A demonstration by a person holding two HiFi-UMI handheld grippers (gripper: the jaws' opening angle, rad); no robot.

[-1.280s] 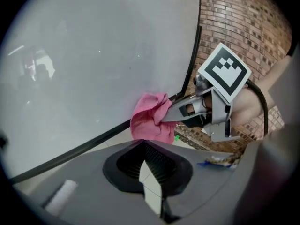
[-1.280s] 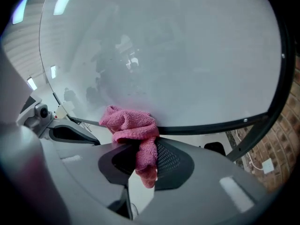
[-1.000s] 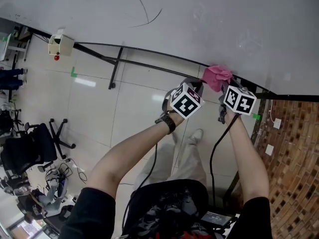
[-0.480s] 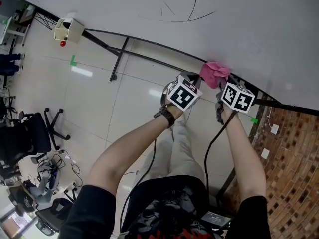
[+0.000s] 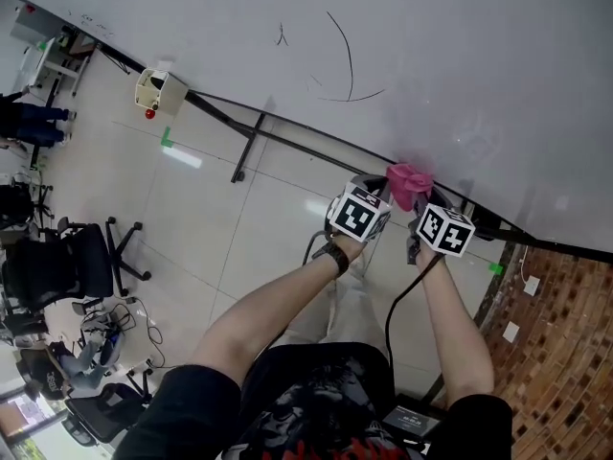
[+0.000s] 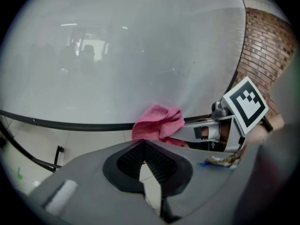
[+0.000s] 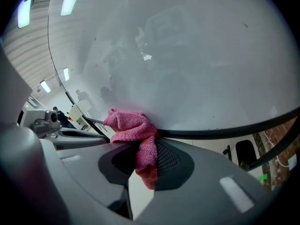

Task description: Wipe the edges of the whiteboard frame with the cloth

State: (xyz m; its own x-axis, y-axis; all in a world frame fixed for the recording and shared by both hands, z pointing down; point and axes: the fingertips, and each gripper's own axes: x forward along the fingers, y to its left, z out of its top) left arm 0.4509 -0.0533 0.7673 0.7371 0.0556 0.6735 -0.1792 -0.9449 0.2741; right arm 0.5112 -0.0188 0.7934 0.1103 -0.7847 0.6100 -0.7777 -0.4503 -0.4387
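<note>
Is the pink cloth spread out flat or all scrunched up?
Scrunched up. The pink cloth is bunched in folds, pinched by the right gripper against the whiteboard frame.

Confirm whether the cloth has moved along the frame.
Yes: the pink cloth has slid left along the frame's bottom edge, away from the brick wall.

The person wears a black printed T-shirt [image 5: 316, 405] (plus wristwatch [image 5: 336, 256]).

Pink knitted cloth [image 7: 133, 130], glossy whiteboard [image 5: 460, 56], dark frame [image 7: 225, 129]
</note>
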